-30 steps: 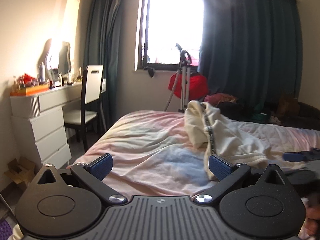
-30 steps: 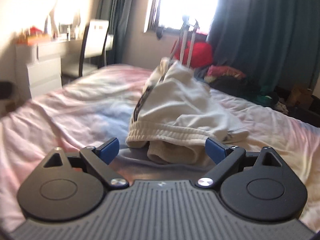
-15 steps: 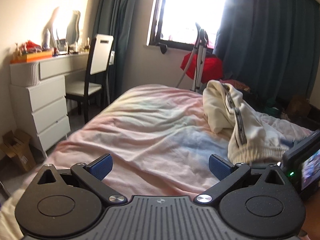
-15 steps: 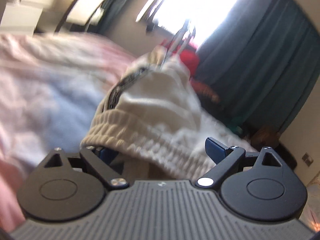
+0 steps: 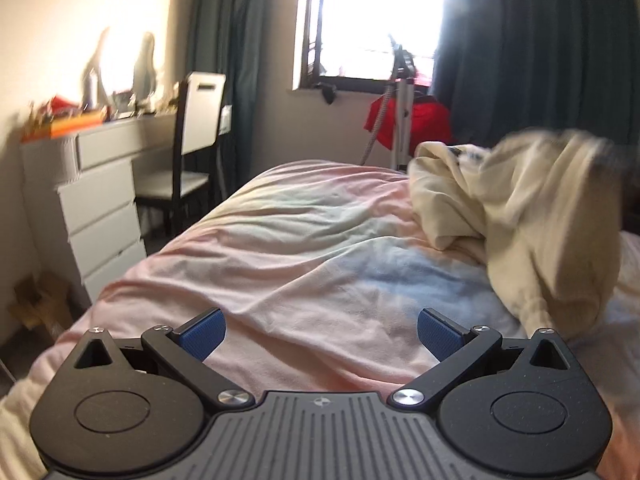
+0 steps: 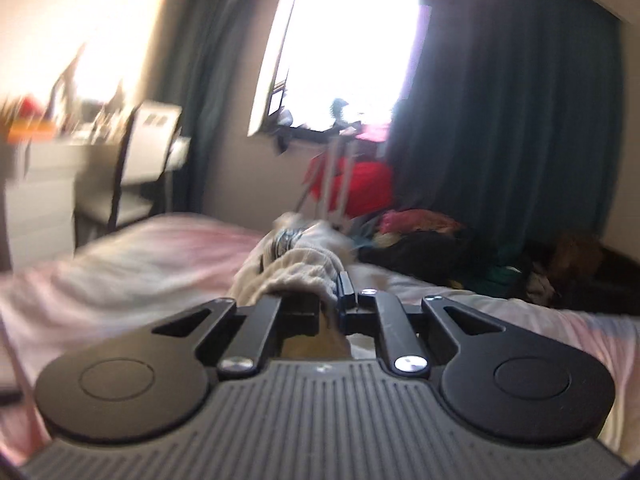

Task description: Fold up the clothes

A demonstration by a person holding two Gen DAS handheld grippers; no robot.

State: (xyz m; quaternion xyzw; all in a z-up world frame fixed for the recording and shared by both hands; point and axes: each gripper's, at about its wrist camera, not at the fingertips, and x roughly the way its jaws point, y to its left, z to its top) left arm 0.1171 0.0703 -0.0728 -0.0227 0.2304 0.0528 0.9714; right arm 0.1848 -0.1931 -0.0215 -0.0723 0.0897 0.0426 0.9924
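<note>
Over the rumpled pastel bedsheet (image 5: 304, 264), the right gripper (image 6: 316, 300) pinches the cream ribbed-hem knit garment (image 6: 296, 268) (blurred), so the spread, empty left gripper (image 5: 320, 332) should take the hem's far end before lifting

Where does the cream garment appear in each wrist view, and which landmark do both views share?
Left wrist: cream garment, lifted at right, beyond the open left gripper.
Right wrist: cream garment at centre, clamped in the right gripper.
Shared landmark: bright window.
</note>
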